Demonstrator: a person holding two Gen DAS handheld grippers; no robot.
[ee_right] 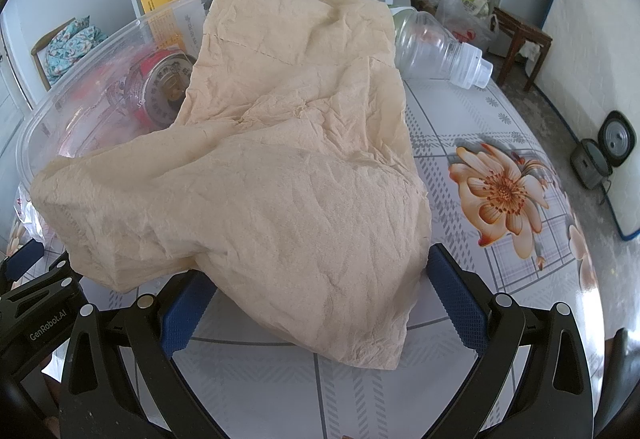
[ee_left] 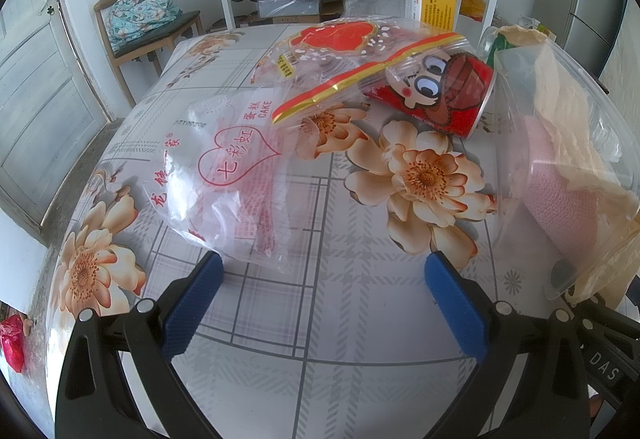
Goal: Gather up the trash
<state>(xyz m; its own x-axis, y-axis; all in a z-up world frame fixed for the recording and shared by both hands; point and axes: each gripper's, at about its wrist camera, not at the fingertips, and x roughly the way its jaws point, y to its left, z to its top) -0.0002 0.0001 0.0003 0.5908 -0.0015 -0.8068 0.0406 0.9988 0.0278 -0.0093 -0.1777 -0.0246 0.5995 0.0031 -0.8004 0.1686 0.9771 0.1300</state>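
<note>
Grippers both gaped wide when I looked: left gripper (ee_left: 324, 303) empty, cake bag (ee_left: 232, 175) just above it; right gripper (ee_right: 320, 303) straddled tan tissue (ee_right: 288, 175) (draped over clear tub (ee_right: 80, 79), frame centre), not pinching.

Both wrist cams low, close; share clear tub (ee_left: 516, 87).

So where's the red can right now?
In the left wrist view, the red can lies on its side on the table, between the clear plastic bags and the clear container.
</note>
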